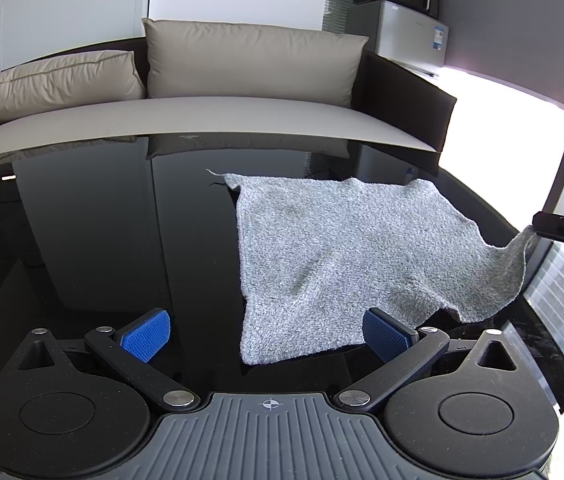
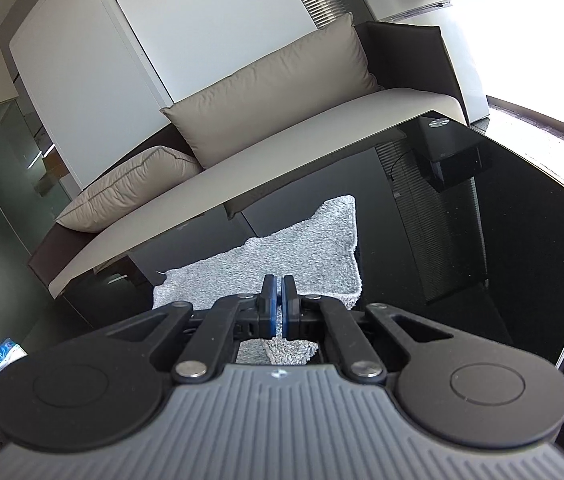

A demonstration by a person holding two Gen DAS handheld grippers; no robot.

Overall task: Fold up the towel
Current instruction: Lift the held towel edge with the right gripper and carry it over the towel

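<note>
towel (image 2: 301, 248): near part hidden behind right gripper (image 2: 278, 300) in right wrist view | right gripper (image 1: 561, 226): body cut off by right edge in left wrist view | blue-and-white packet (image 2: 4, 354): far left, label too blurred to read

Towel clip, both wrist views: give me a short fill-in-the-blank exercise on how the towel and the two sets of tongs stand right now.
1. The grey towel lies on a glossy ____ table.
2. The right tongs are ____ on a corner of the towel.
3. The left tongs stand ____, with nothing gripped.
4. Behind the table stands a sofa bearing ____ beige cushions.

Missing words: black; shut; open; two
</note>
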